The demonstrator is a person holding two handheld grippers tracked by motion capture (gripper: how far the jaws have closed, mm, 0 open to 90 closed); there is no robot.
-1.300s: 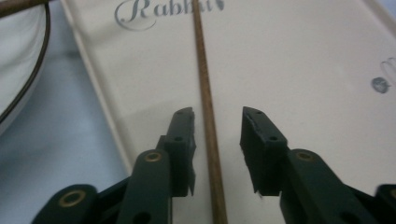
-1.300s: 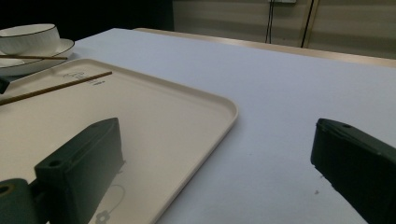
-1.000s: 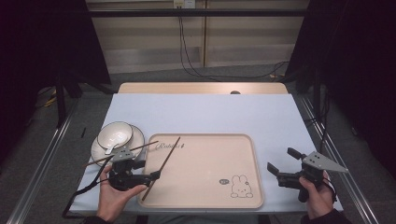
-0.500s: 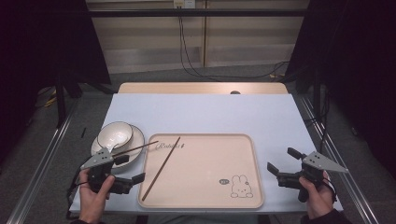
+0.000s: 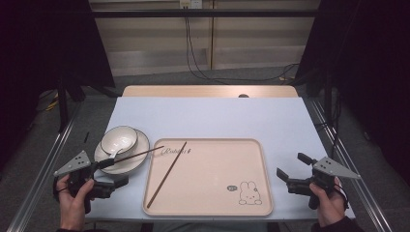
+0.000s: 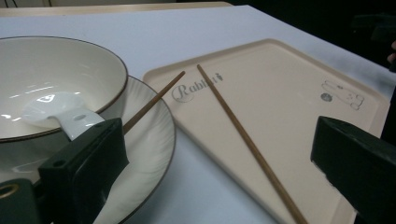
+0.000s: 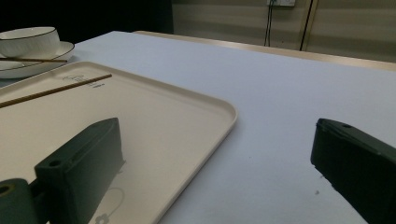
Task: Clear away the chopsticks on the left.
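Beige tray (image 5: pixel 208 193), rabbit print; brown chopsticks (image 5: pixel 167 174); white bowl (image 5: pixel 119 140), dark rim; white spoon (image 6: pixel 60 114); pale blue table (image 5: pixel 212 116).

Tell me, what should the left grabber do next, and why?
Probably close on the chopstick resting across the plate and lift it onto the tray. The left gripper hangs open beside it, and the other chopstick already lies in the tray.

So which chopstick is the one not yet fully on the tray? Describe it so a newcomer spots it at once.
Start at the beige tray in the middle of the table. At its left sits a white plate carrying a bowl. The chopstick bridges that plate and the tray's corner, lying nearly level, while the other chopstick lies diagonally inside the tray.
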